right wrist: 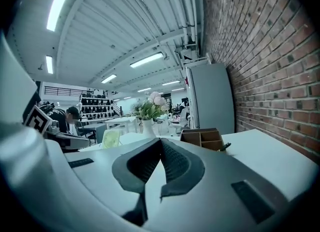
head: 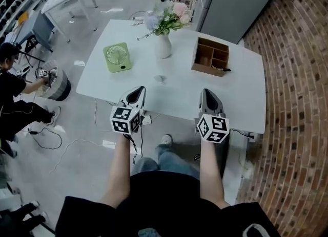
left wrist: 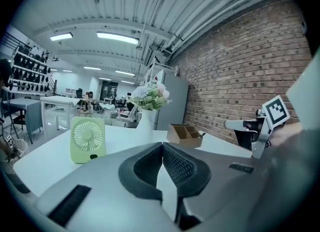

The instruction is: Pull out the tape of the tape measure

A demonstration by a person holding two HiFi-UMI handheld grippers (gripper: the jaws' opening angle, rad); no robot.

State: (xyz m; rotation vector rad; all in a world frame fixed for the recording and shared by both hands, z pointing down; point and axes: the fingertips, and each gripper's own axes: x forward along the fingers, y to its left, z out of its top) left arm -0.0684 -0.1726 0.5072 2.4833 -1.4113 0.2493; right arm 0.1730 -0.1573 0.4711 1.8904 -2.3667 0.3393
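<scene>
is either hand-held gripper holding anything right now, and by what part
Nothing is held. The left hand-held gripper and the right hand-held gripper both have their jaws shut together, with nothing between them.

White table (head: pixel 179 95), green fan (head: pixel 117 57), flower vase (head: pixel 163 46), wooden organizer (head: pixel 210 57)

Bright ceiling strip-lights (left wrist: pixel 117 37) — sharp, fisheye-warped edges

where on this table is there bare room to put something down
The near strip of the table, in front of the green fan, vase and wooden box, is bare but for one small object mid-table. The right end past the box is free too. The far half is crowded with those three.
</scene>
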